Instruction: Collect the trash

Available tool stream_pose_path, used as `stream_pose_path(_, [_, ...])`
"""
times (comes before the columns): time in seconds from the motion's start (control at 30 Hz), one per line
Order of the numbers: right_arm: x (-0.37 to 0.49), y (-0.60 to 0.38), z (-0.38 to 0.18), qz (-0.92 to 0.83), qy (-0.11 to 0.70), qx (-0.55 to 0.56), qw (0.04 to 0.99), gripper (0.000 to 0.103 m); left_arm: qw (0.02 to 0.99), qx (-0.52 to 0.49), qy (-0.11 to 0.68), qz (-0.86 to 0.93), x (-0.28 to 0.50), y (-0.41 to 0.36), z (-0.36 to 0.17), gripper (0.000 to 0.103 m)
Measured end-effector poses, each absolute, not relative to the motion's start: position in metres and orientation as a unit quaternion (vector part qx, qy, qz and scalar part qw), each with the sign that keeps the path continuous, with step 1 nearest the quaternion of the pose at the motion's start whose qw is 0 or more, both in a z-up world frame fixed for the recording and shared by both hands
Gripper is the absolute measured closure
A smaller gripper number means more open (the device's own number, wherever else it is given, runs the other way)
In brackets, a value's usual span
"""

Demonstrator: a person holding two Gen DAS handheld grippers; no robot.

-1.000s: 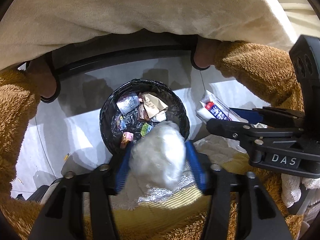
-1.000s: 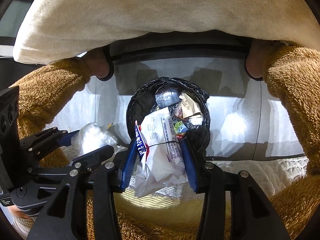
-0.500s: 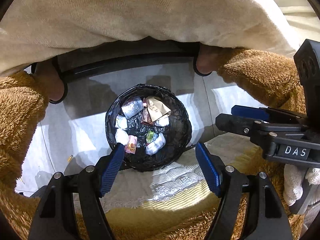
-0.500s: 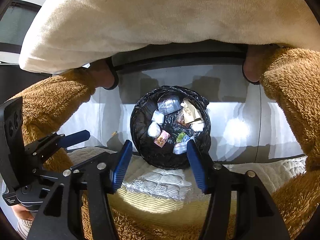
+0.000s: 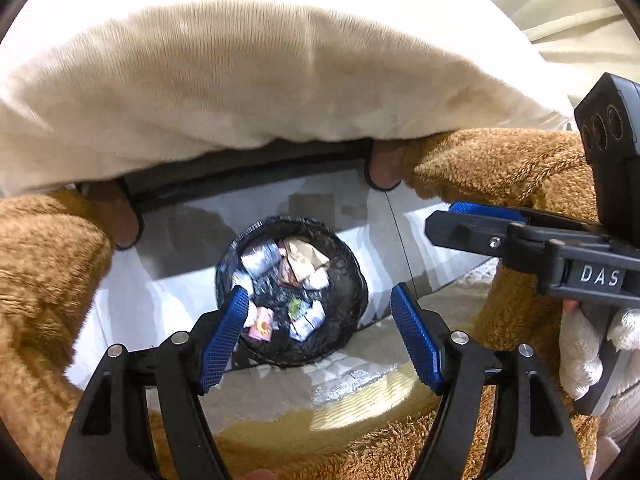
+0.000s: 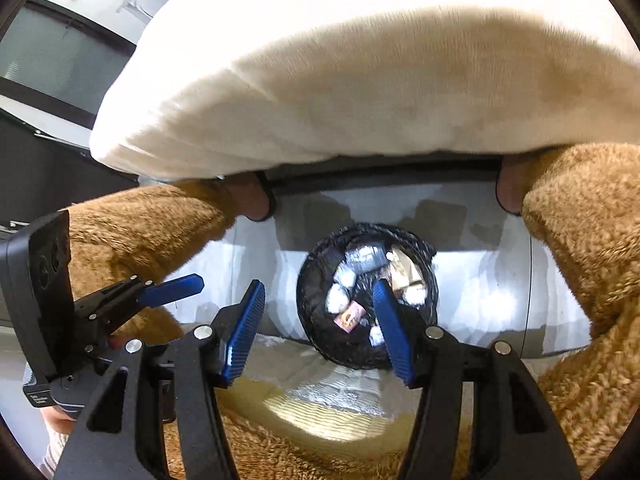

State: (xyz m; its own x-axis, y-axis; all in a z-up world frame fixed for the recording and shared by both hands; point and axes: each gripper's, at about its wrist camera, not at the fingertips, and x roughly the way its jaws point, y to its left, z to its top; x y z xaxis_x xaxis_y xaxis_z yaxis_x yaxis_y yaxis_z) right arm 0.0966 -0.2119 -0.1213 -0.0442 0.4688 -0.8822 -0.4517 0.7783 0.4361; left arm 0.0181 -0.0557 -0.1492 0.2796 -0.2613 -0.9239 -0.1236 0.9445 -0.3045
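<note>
A big cream cushion [image 5: 256, 80] fills the upper part of both views, with a brown fluffy cover [image 6: 580, 248] spreading out beneath it on either side. Below them runs a pale tiled floor [image 5: 160, 288], and on it, well under the fingers, stands a round bin with a black liner [image 5: 352, 280], its mouth facing up. A cream and yellow mat [image 6: 320, 412] lies at the near edge, between the grippers and the bin.

The left gripper [image 5: 320, 336] hangs over the bin with its blue fingers [image 5: 224, 340] spread wide and nothing between them. The right gripper [image 6: 320, 328] is likewise wide apart and empty, the bin showing just past its right finger.

The trash [image 5: 296, 280] sits inside the bin: crumpled white wads, a tan paper packet, a silvery wrapper, a small pink one. I would judge all of it light, soft and crushable, a little slippery where it is foil or plastic; any further piece is best pinched across a bunched fold.

No other loose scrap shows in these views. The overhanging cushion and the fluffy cover crowd the space above the bin, so the way in looks narrow.
</note>
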Motion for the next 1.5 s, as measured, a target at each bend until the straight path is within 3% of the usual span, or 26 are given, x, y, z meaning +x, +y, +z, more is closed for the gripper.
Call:
stream_pose_path(0.73, [0.125,-0.234,0.028,0.374,0.431,-0.020,0.821,0.046,0.897,-0.097,0.431,0.013,0.030,-0.016,0.009,0.030])
stream_pose_path(0.83, [0.131,-0.237,0.042,0.379,0.399,-0.017,0.834,0.046,0.908,-0.095,0.408,0.016,0.034,-0.008,0.021,0.019])
stream_pose_path(1.1, [0.154,-0.248,0.065,0.363,0.335,-0.022,0.869,0.043,0.934,-0.085,0.345,0.032,0.034,0.005,0.042,0.018])
stream_pose_path(1.17, [0.156,-0.249,0.069,0.360,0.319,-0.028,0.876,0.043,0.939,-0.074,0.333,0.035,0.034,0.005,0.045,0.011])
stream_pose_path(1.23, [0.156,-0.250,0.072,0.359,0.304,-0.034,0.882,0.037,0.945,-0.057,0.321,0.039,0.034,0.004,0.046,0.007])
stream_pose_path(1.3, [0.155,-0.251,0.073,0.361,0.288,-0.036,0.886,0.008,0.947,-0.045,0.315,0.039,0.036,0.003,0.045,0.006])
stream_pose_path(1.5, [0.147,-0.253,0.073,0.349,0.241,-0.057,0.904,0.004,0.951,-0.028,0.304,0.047,0.039,0.001,0.034,0.006])
